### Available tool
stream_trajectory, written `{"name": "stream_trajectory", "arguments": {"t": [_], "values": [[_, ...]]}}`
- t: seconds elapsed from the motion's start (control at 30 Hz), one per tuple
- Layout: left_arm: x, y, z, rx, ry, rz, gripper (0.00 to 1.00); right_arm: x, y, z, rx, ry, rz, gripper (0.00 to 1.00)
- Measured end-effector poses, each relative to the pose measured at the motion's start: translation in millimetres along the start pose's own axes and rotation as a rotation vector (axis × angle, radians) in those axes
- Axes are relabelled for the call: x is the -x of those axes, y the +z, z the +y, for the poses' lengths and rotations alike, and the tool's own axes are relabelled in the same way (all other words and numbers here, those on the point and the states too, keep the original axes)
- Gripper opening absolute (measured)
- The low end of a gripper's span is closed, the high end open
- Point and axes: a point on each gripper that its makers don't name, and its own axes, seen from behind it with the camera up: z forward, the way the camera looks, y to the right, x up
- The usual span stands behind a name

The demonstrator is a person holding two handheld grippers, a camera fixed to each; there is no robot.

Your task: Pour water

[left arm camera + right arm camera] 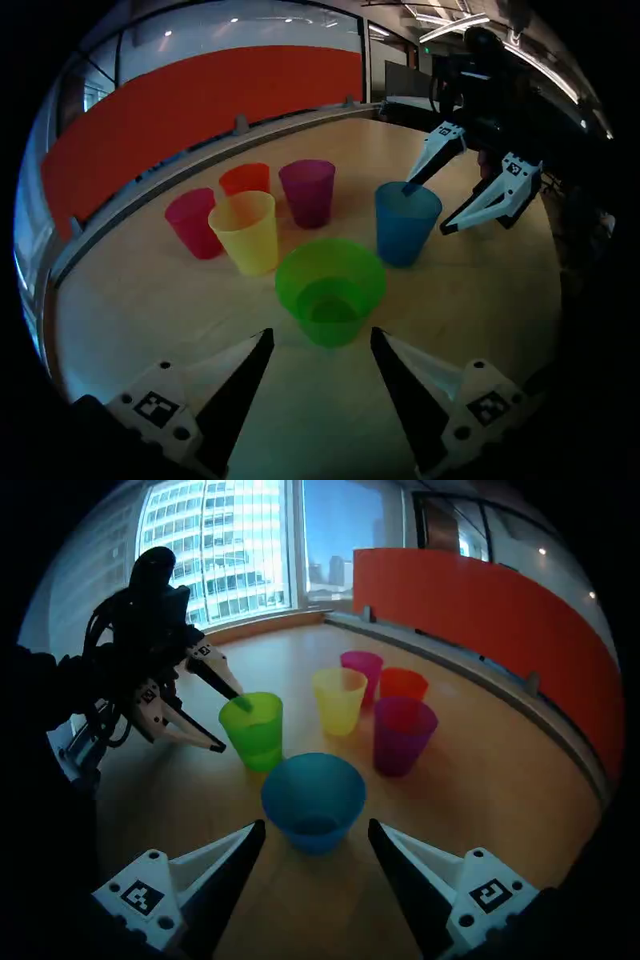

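Both spread, our left tool (321, 331) and right tool (316, 824) may nudge over the twelve-o'clock green cup (330, 284) or blue cup (314, 796).

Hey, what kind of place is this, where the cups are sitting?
Probably an office in a city high-rise: big windows look out on towers, an orange divider runs along the wooden table, and strip lights hang overhead.

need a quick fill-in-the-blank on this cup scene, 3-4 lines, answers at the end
The left claw points at the ____ cup.
The right claw points at the ____ cup.
Both claws stand ____, gripping nothing.
The table holds ____ cups.
Answers: green; blue; open; six.
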Motion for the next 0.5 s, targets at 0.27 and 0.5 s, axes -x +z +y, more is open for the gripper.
{"name": "stream_trajectory", "arguments": {"t": [0.27,0.5], "values": [[4,-23.0,-6.7,-0.035,-0.026,0.020,0.90,3,-22.7,4,0.040,0.014,0.023,1.00],[4,-43.8,-17.5,-0.087,-0.068,0.057,0.90,0,-41.3,7,0.082,0.036,0.063,1.00]]}}
